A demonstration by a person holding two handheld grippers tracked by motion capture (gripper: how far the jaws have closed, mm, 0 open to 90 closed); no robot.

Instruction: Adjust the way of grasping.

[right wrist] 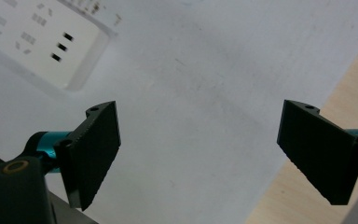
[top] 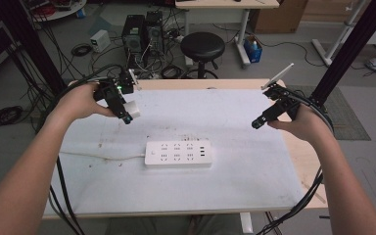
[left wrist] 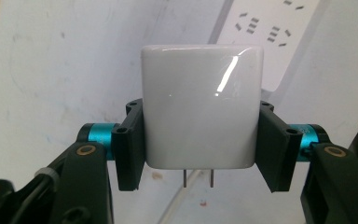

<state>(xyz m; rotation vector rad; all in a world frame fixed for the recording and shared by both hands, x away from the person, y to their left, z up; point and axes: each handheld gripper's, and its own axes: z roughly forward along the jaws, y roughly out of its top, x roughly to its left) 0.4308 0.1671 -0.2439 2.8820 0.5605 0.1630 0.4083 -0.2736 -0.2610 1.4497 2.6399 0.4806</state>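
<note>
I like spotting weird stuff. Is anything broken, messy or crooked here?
Nothing broken. The white plastic table cover has small dark smudges, and the glossy white square plug adapter is held off the table in the left tool, not in the white power strip.

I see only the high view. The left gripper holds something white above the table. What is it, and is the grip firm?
Observer: It is a white plug adapter; the left gripper presses on its two sides.
Operator: Where do its prongs point?
Observer: Two metal prongs stick out of the face towards the gripper's camera.
Operator: Is the right gripper holding anything?
Observer: No, the right gripper has wide open jaws, with nothing between them, over the table beside the power strip.
</note>
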